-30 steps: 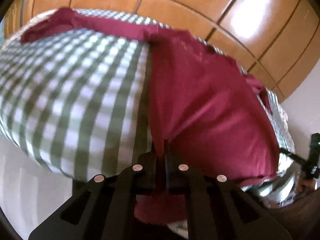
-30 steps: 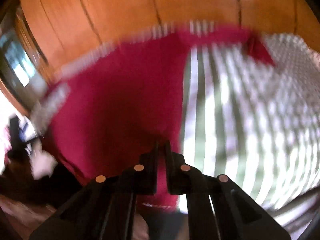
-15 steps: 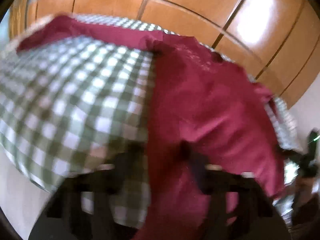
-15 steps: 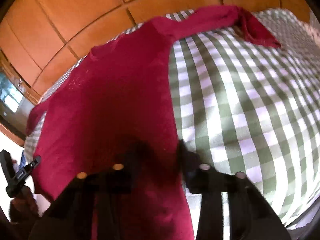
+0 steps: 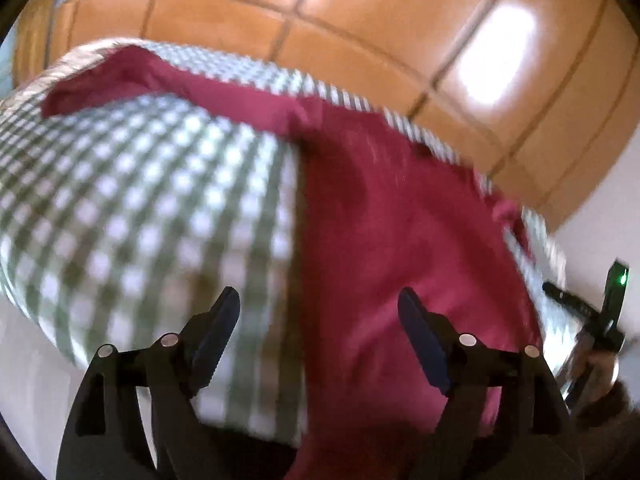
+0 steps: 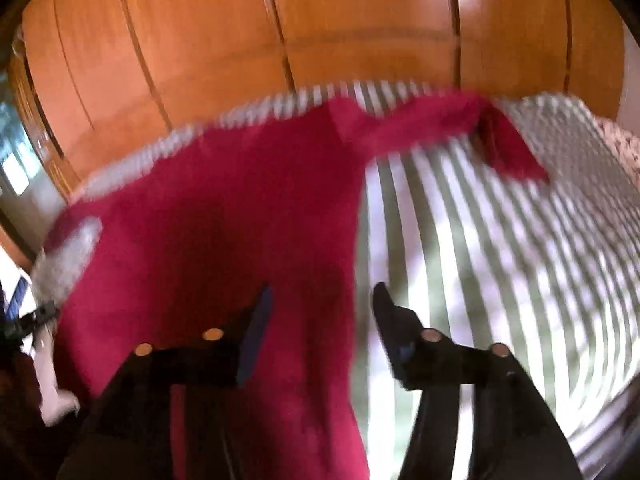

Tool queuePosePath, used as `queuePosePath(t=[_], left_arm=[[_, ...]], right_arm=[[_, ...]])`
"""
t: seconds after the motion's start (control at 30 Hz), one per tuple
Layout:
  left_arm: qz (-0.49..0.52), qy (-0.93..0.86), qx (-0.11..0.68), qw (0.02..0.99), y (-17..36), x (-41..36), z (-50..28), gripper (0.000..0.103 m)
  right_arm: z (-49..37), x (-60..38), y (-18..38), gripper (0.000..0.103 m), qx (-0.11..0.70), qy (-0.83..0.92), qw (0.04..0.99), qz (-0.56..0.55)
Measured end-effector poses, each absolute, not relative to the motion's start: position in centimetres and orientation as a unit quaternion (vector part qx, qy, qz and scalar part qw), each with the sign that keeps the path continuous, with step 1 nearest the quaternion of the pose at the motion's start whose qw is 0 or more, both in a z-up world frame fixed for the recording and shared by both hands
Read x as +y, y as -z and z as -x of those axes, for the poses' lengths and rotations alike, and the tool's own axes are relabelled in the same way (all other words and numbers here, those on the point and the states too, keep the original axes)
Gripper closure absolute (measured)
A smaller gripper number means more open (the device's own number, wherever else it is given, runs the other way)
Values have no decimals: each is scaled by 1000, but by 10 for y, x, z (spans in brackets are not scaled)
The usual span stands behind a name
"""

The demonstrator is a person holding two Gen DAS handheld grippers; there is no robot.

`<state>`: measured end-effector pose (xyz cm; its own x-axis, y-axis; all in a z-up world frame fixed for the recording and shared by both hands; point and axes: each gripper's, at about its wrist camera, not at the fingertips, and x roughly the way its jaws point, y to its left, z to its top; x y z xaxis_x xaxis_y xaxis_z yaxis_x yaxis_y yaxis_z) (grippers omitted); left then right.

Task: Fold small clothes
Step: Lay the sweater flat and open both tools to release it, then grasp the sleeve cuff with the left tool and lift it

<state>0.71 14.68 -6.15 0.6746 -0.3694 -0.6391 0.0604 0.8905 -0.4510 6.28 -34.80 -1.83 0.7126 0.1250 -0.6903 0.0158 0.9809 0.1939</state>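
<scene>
A dark red garment (image 5: pixel 400 232) lies spread on a bed with a green-and-white checked cover (image 5: pixel 132 208). One sleeve (image 5: pixel 120 80) reaches out to the far left in the left wrist view; in the right wrist view the other sleeve (image 6: pixel 500 140) reaches to the far right. The left gripper (image 5: pixel 319 308) stands wide over the garment's near left edge, its jaws having just been opening, with nothing pinched between them. The right gripper (image 6: pixel 322 304) is also wide over the near right edge, just opened, its pads clear of the cloth. Orange wooden panels (image 6: pixel 320 20) rise behind the bed. Both views are blurred.
</scene>
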Motion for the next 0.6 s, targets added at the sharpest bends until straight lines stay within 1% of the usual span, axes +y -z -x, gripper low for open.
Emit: queuePosePath(t=[0.03,0.1,0.13,0.2,0.33,0.4,0.43,0.5,0.57,0.6], left_arm=[[212,102,383,893,58,156,-18,23],[227,65,376,896,56,169,-36,23],[238,46,369,897,56,178,-45,21],[272,2,367,890,59,201,-66,21],[338,-55,368,865,74,242,-100,21],[357,-72,370,855,77,258,-115,21],[351,-88,368,857,76,266,-124,21],[317,-128,369,864,70,278,-137,21],[281,-155,362,875,62,292,-154,27],[267,-162,363,878,60,300,-163,37]], right_arm=[[-69,-346,15,28,369,-30,925,-90],[-94,-335,9,27,349,-31,934,-74],[-106,-330,10,23,347,-32,935,-68],[-135,-323,17,18,341,-36,938,-60],[-169,-311,46,17,354,-25,935,-19],[-179,-313,69,17,386,-9,922,-13],[-184,-315,78,17,407,-3,913,-20],[-186,-318,79,16,407,-4,913,-24],[-184,-318,80,16,404,-5,914,-25],[-184,-319,82,16,404,-5,914,-24]])
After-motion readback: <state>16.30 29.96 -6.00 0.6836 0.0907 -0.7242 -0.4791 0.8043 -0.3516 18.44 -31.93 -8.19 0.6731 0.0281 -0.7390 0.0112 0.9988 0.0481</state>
